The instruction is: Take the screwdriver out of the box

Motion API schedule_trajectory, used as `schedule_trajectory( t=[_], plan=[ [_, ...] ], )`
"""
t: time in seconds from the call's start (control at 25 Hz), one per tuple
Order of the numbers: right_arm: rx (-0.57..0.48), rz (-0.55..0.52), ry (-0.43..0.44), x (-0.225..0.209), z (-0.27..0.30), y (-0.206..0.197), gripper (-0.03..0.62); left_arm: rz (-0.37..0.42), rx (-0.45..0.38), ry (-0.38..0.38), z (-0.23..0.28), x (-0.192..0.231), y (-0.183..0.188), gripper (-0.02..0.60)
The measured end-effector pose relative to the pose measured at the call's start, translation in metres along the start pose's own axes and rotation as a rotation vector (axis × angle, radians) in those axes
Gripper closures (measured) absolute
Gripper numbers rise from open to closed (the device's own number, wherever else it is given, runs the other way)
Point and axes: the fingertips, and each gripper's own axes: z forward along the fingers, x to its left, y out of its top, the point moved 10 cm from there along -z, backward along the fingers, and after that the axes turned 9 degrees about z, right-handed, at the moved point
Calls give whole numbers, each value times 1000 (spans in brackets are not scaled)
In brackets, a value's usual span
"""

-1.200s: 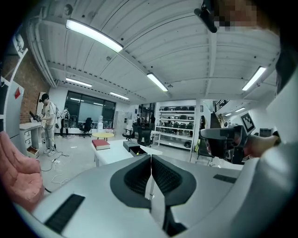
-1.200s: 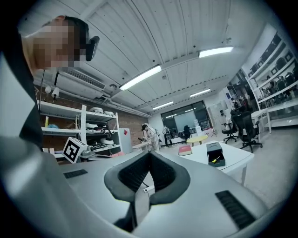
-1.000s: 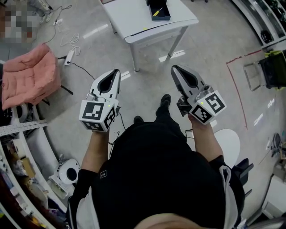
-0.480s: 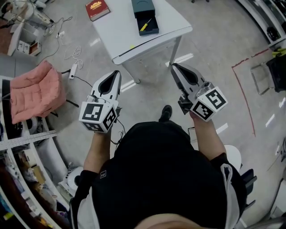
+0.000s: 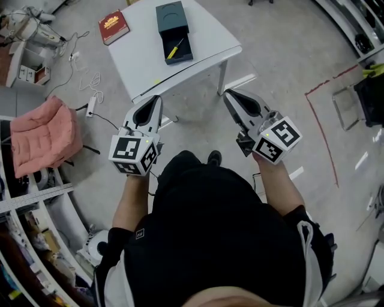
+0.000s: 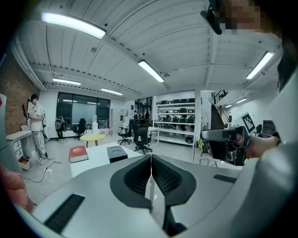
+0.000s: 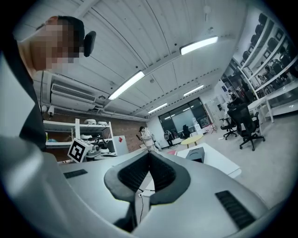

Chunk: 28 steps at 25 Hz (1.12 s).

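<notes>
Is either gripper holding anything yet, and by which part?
Nothing is held. The left gripper and right gripper are shut and empty; the screwdriver lies in the box on the table.

We get bright, even light, no harsh shadows; it comes from long ceiling tubes (image 6: 150, 70) seen in both gripper views. In the head view we see pale streaks of glare on the glossy floor (image 5: 282, 54) by the counter (image 5: 138, 60). Gripper views are heavy fisheye w/ black vignetted corners, lines bowing near edges; closest surfaces look soft, esp. lower foreground.
</notes>
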Motion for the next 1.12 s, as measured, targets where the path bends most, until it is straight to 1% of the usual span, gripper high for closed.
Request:
schedule_trajectory(
  t=[0.12, 0.28, 0.52, 0.68, 0.8, 0.96, 1.12],
  plan=[
    [18, 12, 1, -17, 7, 5, 565, -12, 13, 9, 18, 6, -4, 565],
    [54, 8, 4, -41, 30, 12, 565, -18, -5, 3, 47, 23, -9, 565],
    [94, 12, -9, -93, 70, 30, 565, -50, -5, 12, 112, 60, -12, 565],
    [127, 14, -23, -131, 107, 45, 565, -37, -4, 18, 161, 92, -8, 563],
    [167, 19, -23, -152, 138, 56, 565, -61, -5, 34, 191, 118, -7, 563],
    [233, 5, -18, -177, 183, 78, 565, -113, -15, 57, 227, 154, -6, 563],
    [260, -25, 28, -192, 230, 98, 565, -124, -6, 64, 253, 184, -6, 563]
  ],
)
